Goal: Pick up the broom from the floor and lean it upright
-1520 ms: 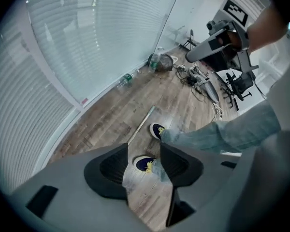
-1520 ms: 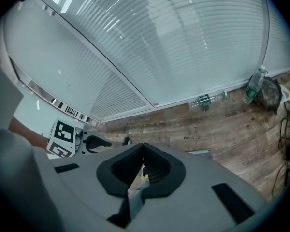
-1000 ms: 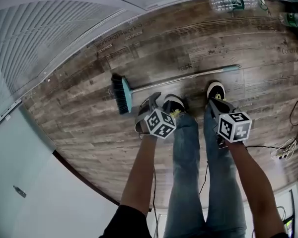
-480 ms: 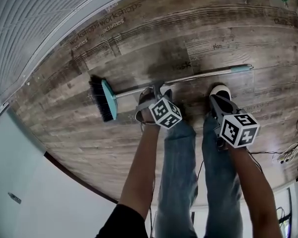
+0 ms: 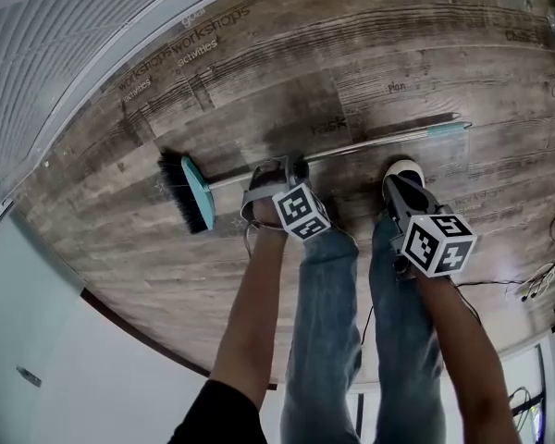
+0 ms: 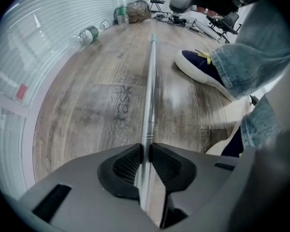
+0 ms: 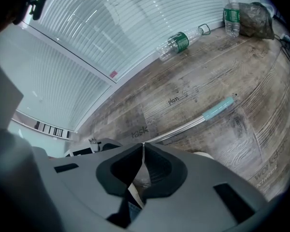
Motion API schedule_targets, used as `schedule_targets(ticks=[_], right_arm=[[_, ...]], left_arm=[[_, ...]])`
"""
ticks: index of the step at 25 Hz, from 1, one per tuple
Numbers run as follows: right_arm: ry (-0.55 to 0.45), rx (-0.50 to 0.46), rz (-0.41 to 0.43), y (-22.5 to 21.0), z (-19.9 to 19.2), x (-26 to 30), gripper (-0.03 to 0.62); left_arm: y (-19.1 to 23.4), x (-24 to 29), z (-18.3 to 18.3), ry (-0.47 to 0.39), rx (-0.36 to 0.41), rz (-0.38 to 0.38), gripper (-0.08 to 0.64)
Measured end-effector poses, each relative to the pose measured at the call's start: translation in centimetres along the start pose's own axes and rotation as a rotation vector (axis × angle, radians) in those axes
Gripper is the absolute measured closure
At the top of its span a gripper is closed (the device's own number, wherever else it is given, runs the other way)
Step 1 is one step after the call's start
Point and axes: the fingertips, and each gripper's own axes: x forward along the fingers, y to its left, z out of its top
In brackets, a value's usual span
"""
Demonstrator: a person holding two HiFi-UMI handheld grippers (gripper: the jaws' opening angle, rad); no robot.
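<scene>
Brown wood floor [image 5: 425, 54] fills the head view. The broom [image 5: 370, 146] lies flat across the middle, brush at the left. The left gripper [image 6: 147, 148] is closing on its shiny stick, pads touching it. The right gripper [image 7: 143, 146] is pressed together, holding nothing, near a shoe.

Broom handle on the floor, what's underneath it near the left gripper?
Only grey-brown wood-plank floor shows under the silver metal broom handle. The left gripper has its jaws closing around the handle, and they cover the floor directly below that spot.
</scene>
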Motion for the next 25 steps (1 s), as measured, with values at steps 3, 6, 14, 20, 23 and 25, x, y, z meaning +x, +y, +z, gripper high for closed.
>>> schedule_targets(ticks=[3,6,14,20,23,25], right_arm=[[-0.04,0.019,-0.025,-0.3,1.6,0.0,0.558],[-0.08,0.088,-0.049,-0.5,3.1,-0.4,0.429],[-0.247,0.078,-0.027,4.2,9.6,-3.8,0.454],[-0.406,-0.066,0.098,13.6,15.7,-10.4,0.491],[-0.443,-0.192,0.16,19.4,18.8,-13.7,0.498],[-0.46,-0.303,0.212,23.8,20.8,-15.9,0.503]], left_arm=[[0.9,-1.8,0.9,-0.054,-0.023,0.025,0.471],[1.2,-4.3,1.8,-0.122,-0.033,0.041,0.474],[3.6,-12.4,2.4,-0.235,-0.115,0.098,0.476],[6.6,-20.4,3.3,-0.293,-0.235,0.139,0.476],[8.7,-25.2,3.5,-0.338,-0.324,0.174,0.476],[10.2,-28.4,3.6,-0.378,-0.402,0.2,0.476]])
